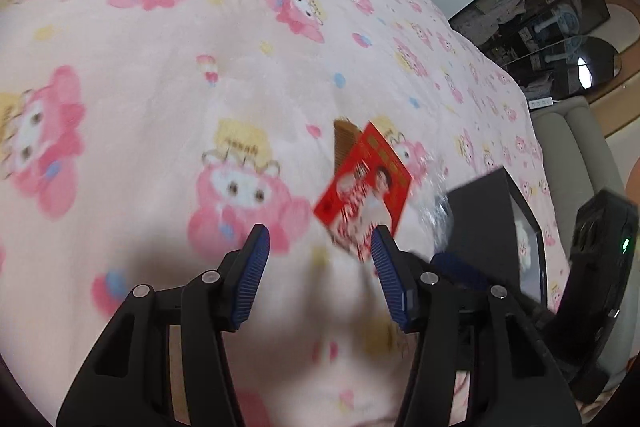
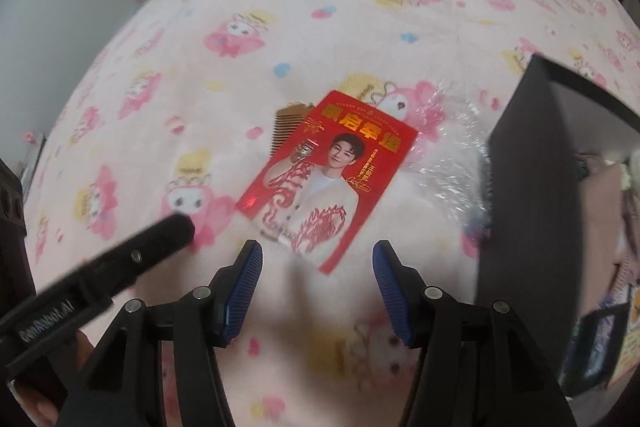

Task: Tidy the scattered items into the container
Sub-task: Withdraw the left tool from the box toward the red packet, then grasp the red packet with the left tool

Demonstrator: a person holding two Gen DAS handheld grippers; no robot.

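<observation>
Where it lies flat: glossy red card (image 2: 316,175), portrait print | both tongs agape, empty

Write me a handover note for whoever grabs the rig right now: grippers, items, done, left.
Left gripper: open, empty, above the blanket.
Right gripper: open, empty, just short of the red envelope.
Items: red envelope flat on the blanket, its far corner overlapping the wooden comb; crinkled clear plastic wrap lies between the envelope and the black box, which stands at the right.
Done: nothing seen moved into the box yet.
Left: envelope, comb and wrap all still to go in.
</observation>
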